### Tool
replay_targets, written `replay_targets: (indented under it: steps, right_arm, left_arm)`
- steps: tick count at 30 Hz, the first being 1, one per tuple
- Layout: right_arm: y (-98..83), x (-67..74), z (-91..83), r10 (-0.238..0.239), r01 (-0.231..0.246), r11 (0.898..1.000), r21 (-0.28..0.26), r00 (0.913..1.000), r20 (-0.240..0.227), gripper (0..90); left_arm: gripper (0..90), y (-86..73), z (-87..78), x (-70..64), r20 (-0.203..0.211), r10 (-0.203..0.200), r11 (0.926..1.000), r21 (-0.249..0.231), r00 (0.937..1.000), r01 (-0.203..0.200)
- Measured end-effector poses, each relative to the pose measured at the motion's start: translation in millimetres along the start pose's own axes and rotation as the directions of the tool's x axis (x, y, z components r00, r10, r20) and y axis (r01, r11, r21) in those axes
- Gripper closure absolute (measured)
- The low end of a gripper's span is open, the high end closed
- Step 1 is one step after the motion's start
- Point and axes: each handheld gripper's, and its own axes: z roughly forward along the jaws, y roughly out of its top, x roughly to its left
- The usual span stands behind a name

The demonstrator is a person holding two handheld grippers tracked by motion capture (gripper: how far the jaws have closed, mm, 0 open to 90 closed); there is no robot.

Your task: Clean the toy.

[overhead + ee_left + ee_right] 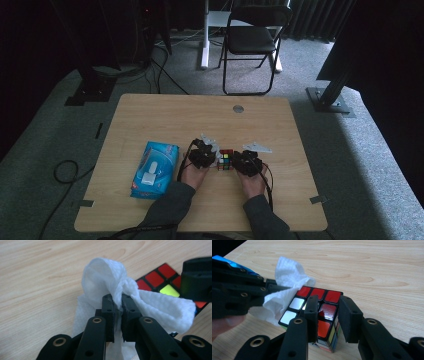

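- The cube [225,159] sits on the table [165,115], near the front edge, between the two hands.
- The left gripper [117,305] has its jaws pressed together on a white wipe [105,275]. The wipe bunches up above the jaws and hangs out to both sides.
- In the left gripper view the cube [160,281] lies at 2 o'clock from the jaws, partly under the wipe.
- The right gripper [327,312] pinches one corner of the cube [322,312]. One jaw lies on the top face and the other on the far side.
- In the right gripper view the wipe [287,282] touches the cube's top at 10 o'clock from the jaws. The left gripper [239,296] holds it there.
- The top of the cube shows red and white squares. A side shows yellow, blue and green.
- In the high view the left gripper [216,161] is at 9 o'clock from the cube and the right gripper [236,162] at 3 o'clock. Both are touching it or just beside it.
- A blue pack [155,169] lies flat at 9 o'clock from the left hand [192,175], near it.
- A black chair [252,40] stands on the floor beyond the table, at 12 o'clock.
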Motion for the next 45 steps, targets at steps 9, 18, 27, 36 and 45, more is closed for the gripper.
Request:
replay_targets:
  steps: [9, 18, 27, 36, 45]
  right_arm:
    - [0.1, 0.4, 0.0, 0.0, 0.0, 1.0, 0.001, 1.0, 0.001, 70.0]
    - [0.5, 1.7, -0.2, -0.014, 0.014, 1.0, 0.003, 0.9998, 0.011, 70.0]
    - [-0.2, 1.8, -0.5, -0.023, 0.023, 1.0, -0.001, 0.9997, 0.012, 70.0]
    - [-0.2, 1.8, -0.4, -0.033, 0.033, 0.999, -0.002, 0.9994, 0.013, 69.9]
    - [-1.2, 1.8, -0.4, -0.035, 0.035, 0.999, -0.009, 0.9993, 0.011, 69.9]
  left_arm:
    - [82.5, -9.1, 17.6, 1.7, 0.003, 0.009, 0.9975, 0.07, 1.0, -0.009]
    - [82.4, -9.2, 19.6, 1.6, 0.002, 0.024, 0.9962, 0.084, 0.9997, -0.024]
    - [82.0, -6.7, 7.5, 2.1, 0.019, -0.005, 0.9988, 0.05, 0.9998, 0.004]
    - [81.8, 1.3, -20.4, -0.1, 0.066, -0.01, 0.9991, -0.041, 0.9978, 0.012]
    - [81.8, -0.8, -19.6, -8.9, 0.073, 0.022, 0.9992, -0.035, 0.9971, -0.02]
